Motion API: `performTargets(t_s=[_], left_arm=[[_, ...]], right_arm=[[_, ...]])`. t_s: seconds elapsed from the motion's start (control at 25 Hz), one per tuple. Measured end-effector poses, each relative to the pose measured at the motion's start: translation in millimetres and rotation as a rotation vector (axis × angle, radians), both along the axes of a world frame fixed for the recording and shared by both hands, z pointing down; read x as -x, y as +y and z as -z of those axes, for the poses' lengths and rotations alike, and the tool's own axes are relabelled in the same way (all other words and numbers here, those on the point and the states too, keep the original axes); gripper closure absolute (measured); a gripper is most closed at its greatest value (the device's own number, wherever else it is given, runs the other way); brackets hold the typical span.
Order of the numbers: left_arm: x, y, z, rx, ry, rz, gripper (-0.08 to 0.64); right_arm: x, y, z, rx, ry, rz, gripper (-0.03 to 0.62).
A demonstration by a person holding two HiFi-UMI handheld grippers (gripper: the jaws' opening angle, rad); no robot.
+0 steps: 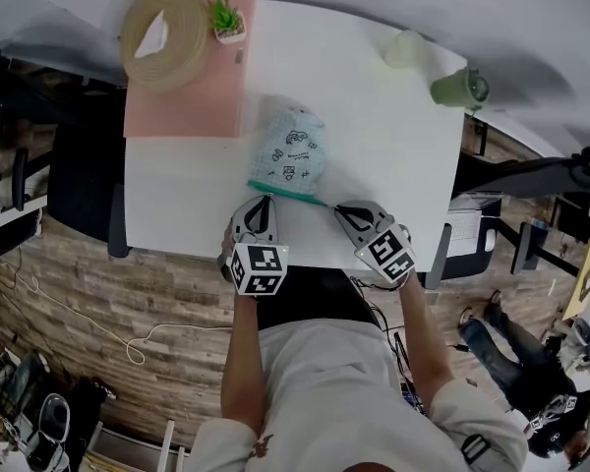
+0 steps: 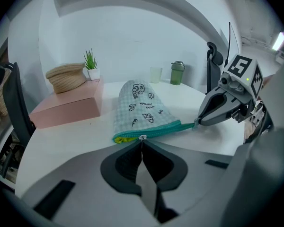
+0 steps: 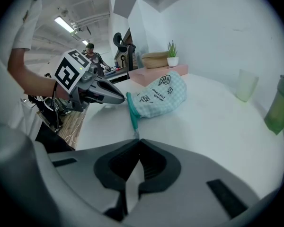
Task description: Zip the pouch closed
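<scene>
A pale green checked pouch with cartoon prints lies on the white table, its teal zipper edge toward me. My left gripper is shut on the small white zipper pull near the pouch's left end, where a bit of yellow lining shows. My right gripper is shut on the teal end tab of the zipper at the pouch's right end. In the left gripper view the right gripper pinches that tab. The right gripper view shows the left gripper at the pouch's other corner.
A pink box at the table's far left carries a woven basket and a small potted plant. A translucent cup and a green bottle stand at the far right. The table's near edge is just below both grippers.
</scene>
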State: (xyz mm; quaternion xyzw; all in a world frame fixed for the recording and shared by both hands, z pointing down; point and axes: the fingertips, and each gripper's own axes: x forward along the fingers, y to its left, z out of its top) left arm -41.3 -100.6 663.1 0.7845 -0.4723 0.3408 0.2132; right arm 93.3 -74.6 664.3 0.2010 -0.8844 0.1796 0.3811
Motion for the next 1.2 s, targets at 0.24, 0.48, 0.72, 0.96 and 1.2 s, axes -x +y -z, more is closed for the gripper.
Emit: performTargets(t_s=[0.24, 0.48, 0.72, 0.96, 1.2], left_arm=[[12.2, -4.1, -0.8, -0.002, -0.007, 0.023, 0.560], [30.0, -8.3, -4.7, 0.000, -0.013, 0.056, 0.560], [32.3, -9.7, -7.3, -0.005, -0.009, 0.062, 0.558], [32.5, -10.1, -10.9, -0.006, 0.013, 0.060, 0.557], [31.7, -8.7, 3.2, -0.046, 0.058, 0.072, 0.474]], right_arm=[[0.4, -1.6, 0.5, -0.004, 0.006, -0.008, 0.591], [-0.8, -2.5, -0.9, -0.003, 0.005, -0.023, 0.591], [1.6, -3.9, -1.7, -0.016, 0.019, -0.027, 0.589], [3.7, -4.5, -3.9, -0.049, 0.040, -0.040, 0.586], [7.2, -0.5, 5.0, -0.083, 0.013, -0.076, 0.488]])
